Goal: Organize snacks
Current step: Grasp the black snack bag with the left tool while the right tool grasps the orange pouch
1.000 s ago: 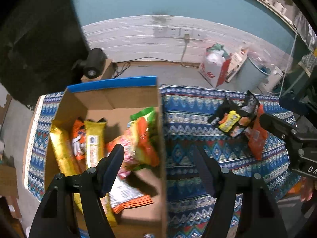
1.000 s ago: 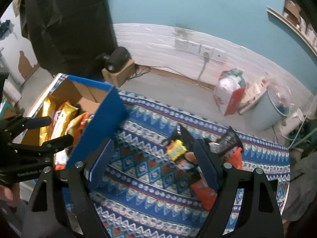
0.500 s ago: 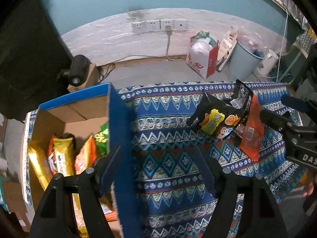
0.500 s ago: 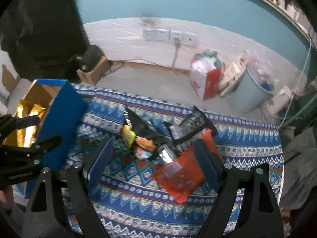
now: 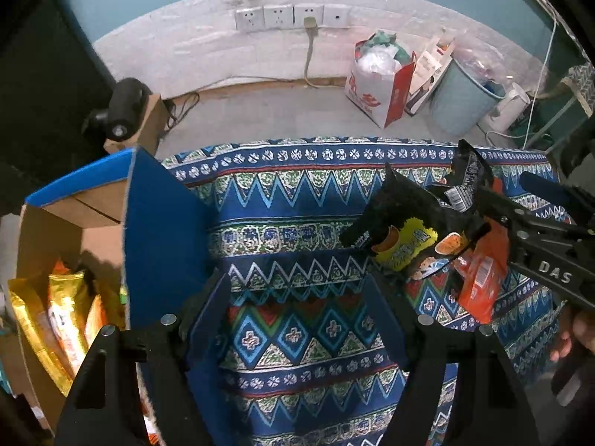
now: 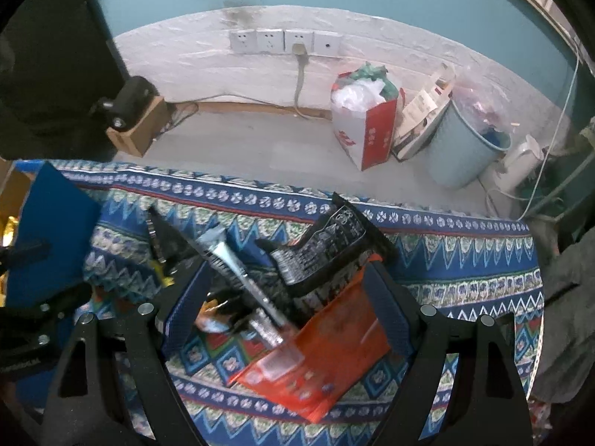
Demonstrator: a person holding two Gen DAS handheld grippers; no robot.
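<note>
A pile of snack packets lies on the patterned blue cloth [image 5: 297, 223]: black packets [image 5: 401, 208], one with a yellow label, and an orange packet [image 5: 479, 282]. In the right wrist view the black packets [image 6: 327, 256] and the orange packet [image 6: 323, 353] lie between the fingers of my open right gripper [image 6: 286, 301], which is low over them. My left gripper [image 5: 297, 308] is open and empty above bare cloth, left of the pile. The cardboard box with blue flaps [image 5: 160, 230] stands at the left and holds gold and orange packets [image 5: 63, 312].
Beyond the table's far edge is the floor with a red and white bag [image 5: 379, 74], a pale blue bin [image 5: 465, 100], a kettle [image 5: 505, 111] and a small black device on a cardboard block [image 5: 126, 111]. Wall sockets [image 5: 293, 16] sit behind.
My left gripper has swung right, from over the box to over the cloth. My right gripper has moved forward and down until the packet pile lies between its fingers.
</note>
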